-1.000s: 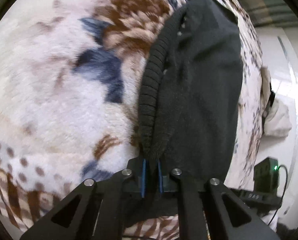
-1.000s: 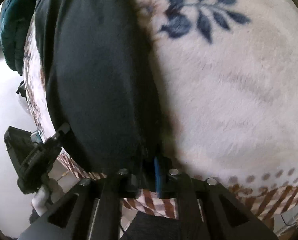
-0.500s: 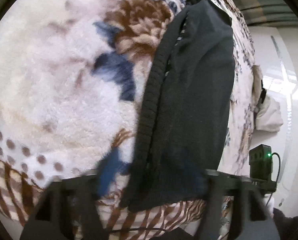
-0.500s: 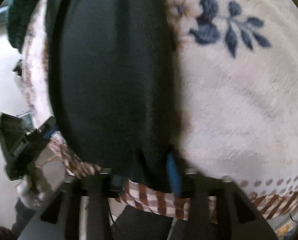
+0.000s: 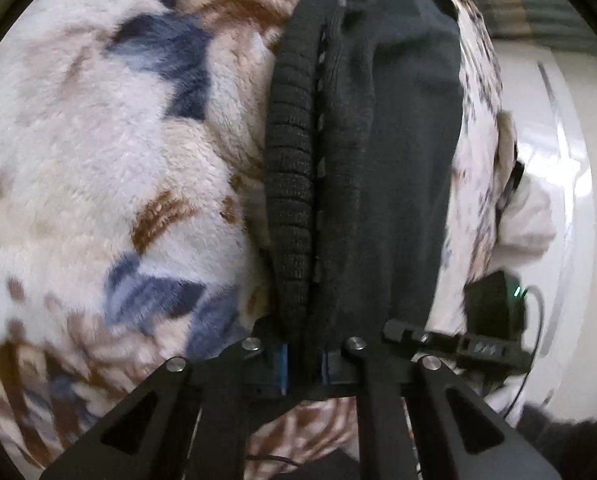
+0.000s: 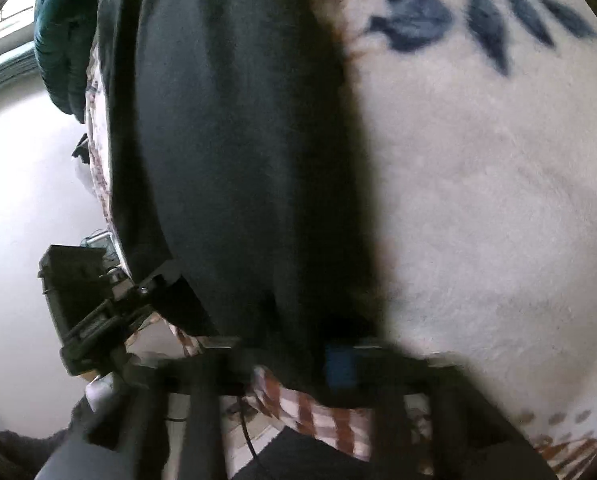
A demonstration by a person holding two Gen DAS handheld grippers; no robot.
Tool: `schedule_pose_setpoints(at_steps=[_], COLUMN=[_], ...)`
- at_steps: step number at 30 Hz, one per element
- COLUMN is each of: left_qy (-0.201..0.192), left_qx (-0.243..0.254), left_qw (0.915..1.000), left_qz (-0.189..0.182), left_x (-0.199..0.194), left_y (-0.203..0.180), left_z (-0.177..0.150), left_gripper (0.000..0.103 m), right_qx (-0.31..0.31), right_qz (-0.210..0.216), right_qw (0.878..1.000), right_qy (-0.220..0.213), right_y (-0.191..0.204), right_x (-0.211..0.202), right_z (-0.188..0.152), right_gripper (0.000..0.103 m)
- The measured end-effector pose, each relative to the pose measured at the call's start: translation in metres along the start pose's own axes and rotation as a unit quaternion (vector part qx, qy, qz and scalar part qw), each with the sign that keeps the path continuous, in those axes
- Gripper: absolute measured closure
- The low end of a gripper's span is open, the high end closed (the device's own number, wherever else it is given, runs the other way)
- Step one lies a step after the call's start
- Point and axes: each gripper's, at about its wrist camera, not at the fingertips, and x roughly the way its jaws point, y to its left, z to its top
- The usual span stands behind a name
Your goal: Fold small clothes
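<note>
Left gripper [image 5: 303, 364]: blue pads clenched on near hem of black knit garment [image 5: 378, 152] (ribbed band at its left edge).
Right gripper [image 6: 294, 364]: blurred; one blue pad [image 6: 340, 364] at cloth's near edge, grip can't be told.
Garment: lies lengthwise on fleece blanket [image 5: 98, 168], running away from both cams.
Far: teal cloth [image 6: 60, 36] beyond, top left in right cam.

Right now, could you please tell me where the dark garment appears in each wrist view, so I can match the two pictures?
Left wrist view: the dark garment runs up the centre-right, ribbed band on its left, near end between the left gripper fingers.
Right wrist view: the dark garment fills the centre-left, reaching down to the blurred right gripper.
Shared landmark: the fleece blanket beneath it.
</note>
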Motion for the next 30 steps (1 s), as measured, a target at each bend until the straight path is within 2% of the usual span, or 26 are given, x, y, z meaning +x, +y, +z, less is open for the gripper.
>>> schedule_pose_setpoints(at_steps=[4, 8, 11, 13, 15, 19, 23, 26, 27, 29, 30], left_qy=[-0.019, -0.046, -0.072, -0.093, -0.108, -0.135, -0.142, -0.131, -0.12, -0.104, -0.102], left_qx=[-0.027, -0.004, 0.014, 0.021, 0.032, 0.042, 0.029, 0.021, 0.016, 0.007, 0.007], left_qw=[0.9989, 0.996, 0.9905, 0.9847, 0.9802, 0.9752, 0.9738, 0.9773, 0.9786, 0.9812, 0.9814], left_qz=[-0.032, -0.077, -0.116, -0.146, -0.163, -0.171, -0.175, -0.165, -0.167, -0.163, -0.162], left_x=[-0.024, -0.056, -0.075, -0.083, -0.085, -0.076, -0.059, -0.04, -0.032, -0.02, -0.017], left_y=[-0.015, -0.055, -0.089, -0.11, -0.124, -0.142, -0.147, -0.149, -0.149, -0.145, -0.145], left_z=[0.003, 0.027, 0.068, 0.107, 0.144, 0.233, 0.315, 0.366, 0.381, 0.402, 0.411], left_gripper=[0.096, 0.096, 0.095, 0.095, 0.095, 0.095, 0.095, 0.095, 0.093, 0.083, 0.066], right_qx=[0.001, -0.028, -0.054, -0.063, -0.072, -0.093, -0.09, -0.082, -0.085, -0.07, -0.059], right_qz=[0.014, 0.05, 0.061, 0.075, 0.091, 0.084, 0.079, 0.059, 0.051, 0.035, 0.035], right_qw=[1.0, 0.997, 0.993, 0.989, 0.983, 0.972, 0.965, 0.965, 0.966, 0.97, 0.971], right_qy=[-0.025, -0.055, -0.086, -0.113, -0.142, -0.197, -0.234, -0.243, -0.24, -0.23, -0.229], right_y=[0.016, 0.053, 0.077, 0.099, 0.113, 0.147, 0.168, 0.186, 0.193, 0.194, 0.198], right_x=[-0.024, -0.067, -0.102, -0.125, -0.152, -0.184, -0.203, -0.202, -0.202, -0.2, -0.194], right_z=[-0.009, -0.007, 0.011, 0.034, 0.066, 0.14, 0.229, 0.297, 0.32, 0.36, 0.372], right_gripper=[0.09, 0.09, 0.09, 0.09, 0.09, 0.09, 0.09, 0.09, 0.09, 0.09, 0.086])
